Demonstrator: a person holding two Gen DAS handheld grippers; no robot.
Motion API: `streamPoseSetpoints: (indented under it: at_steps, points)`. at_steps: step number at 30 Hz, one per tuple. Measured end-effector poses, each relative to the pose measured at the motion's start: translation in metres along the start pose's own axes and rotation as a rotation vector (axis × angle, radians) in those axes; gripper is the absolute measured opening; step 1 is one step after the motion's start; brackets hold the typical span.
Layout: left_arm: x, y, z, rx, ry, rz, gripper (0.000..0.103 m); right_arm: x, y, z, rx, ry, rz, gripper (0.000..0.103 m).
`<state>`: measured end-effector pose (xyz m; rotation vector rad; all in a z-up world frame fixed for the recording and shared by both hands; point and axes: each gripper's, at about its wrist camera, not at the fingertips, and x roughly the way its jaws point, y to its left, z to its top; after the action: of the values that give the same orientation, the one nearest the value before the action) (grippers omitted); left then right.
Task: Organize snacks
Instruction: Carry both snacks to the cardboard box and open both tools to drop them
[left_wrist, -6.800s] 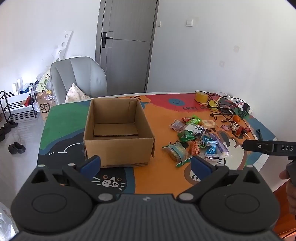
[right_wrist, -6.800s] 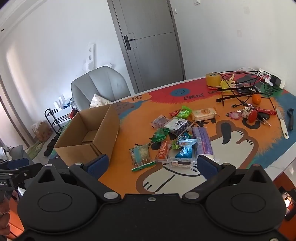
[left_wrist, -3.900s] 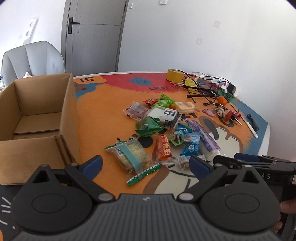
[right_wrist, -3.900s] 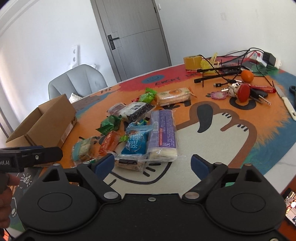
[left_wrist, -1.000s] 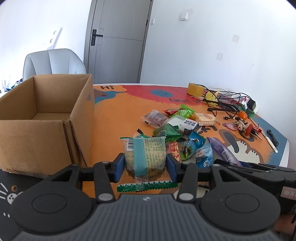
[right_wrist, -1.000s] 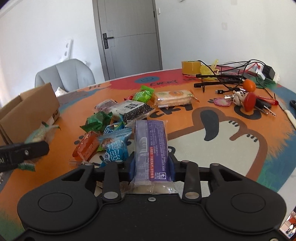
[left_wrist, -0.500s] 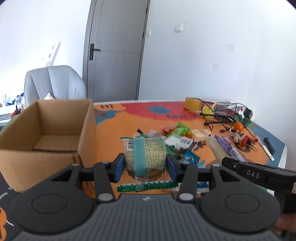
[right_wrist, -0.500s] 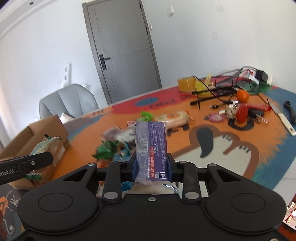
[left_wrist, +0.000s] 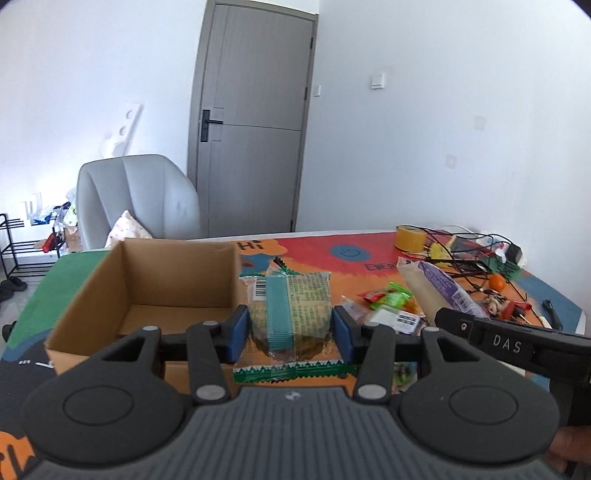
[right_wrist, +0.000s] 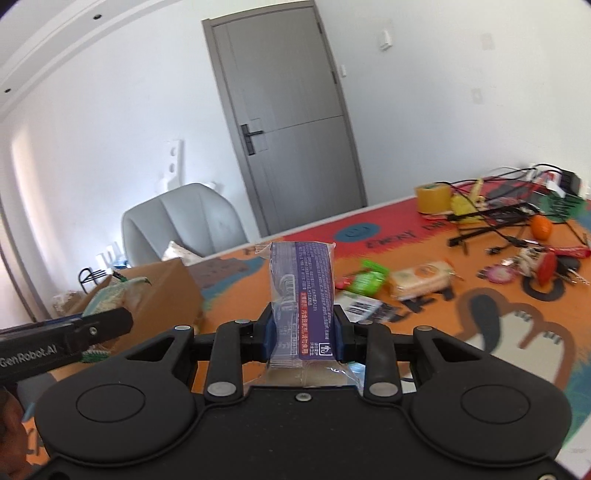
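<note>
My left gripper (left_wrist: 291, 334) is shut on a clear snack pack with a teal band (left_wrist: 290, 310), held in the air just right of the open cardboard box (left_wrist: 88, 295). My right gripper (right_wrist: 303, 338) is shut on a long purple snack pack (right_wrist: 303, 284), lifted above the table. That purple pack (left_wrist: 439, 288) and the right gripper's finger show at the right of the left wrist view. The box (right_wrist: 170, 291) and the left gripper's pack (right_wrist: 110, 293) show at the left of the right wrist view. Several loose snacks (left_wrist: 388, 299) lie on the orange mat.
A yellow tape roll (right_wrist: 432, 198), cables, an orange (right_wrist: 541, 226) and keys (right_wrist: 532, 264) lie at the far right of the table. A grey chair (left_wrist: 136, 199) stands behind the box. A shoe rack (left_wrist: 22, 243) is at the far left.
Both grippers closed on their packs a second ago and have since lifted them higher. The left one has moved nearer the box; the right one has risen off the pile.
</note>
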<state>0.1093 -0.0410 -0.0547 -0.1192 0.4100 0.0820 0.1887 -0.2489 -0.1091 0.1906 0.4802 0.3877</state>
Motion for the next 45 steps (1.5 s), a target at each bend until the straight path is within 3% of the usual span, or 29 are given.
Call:
streamPoseSetpoints:
  at_steps: [18,29,34,38,41,43,45]
  points:
    - [-0.007,0.071,0.014,-0.072,-0.029,0.091,0.047,0.032,0.091,0.009,-0.088,0.011,0.172,0.03]
    - [0.004,0.104,0.017,-0.11,-0.005,0.13,0.048,0.057,0.12,0.008,-0.097,0.042,0.219,0.03]
    - [0.0,0.111,0.019,-0.117,-0.022,0.162,0.066,0.065,0.129,0.01,-0.089,0.043,0.231,0.03]
    - [-0.01,0.118,0.019,-0.146,-0.029,0.174,0.073,0.07,0.131,0.013,-0.047,0.042,0.258,0.031]
    - [-0.016,0.125,0.017,-0.169,-0.024,0.187,0.077,0.074,0.131,0.015,0.009,0.042,0.289,0.039]
    - [-0.02,0.13,0.015,-0.185,-0.021,0.202,0.082,0.072,0.129,0.015,0.024,0.046,0.305,0.062]
    - [-0.023,0.134,0.012,-0.197,-0.016,0.221,0.091,0.064,0.126,0.014,0.019,0.025,0.289,0.068]
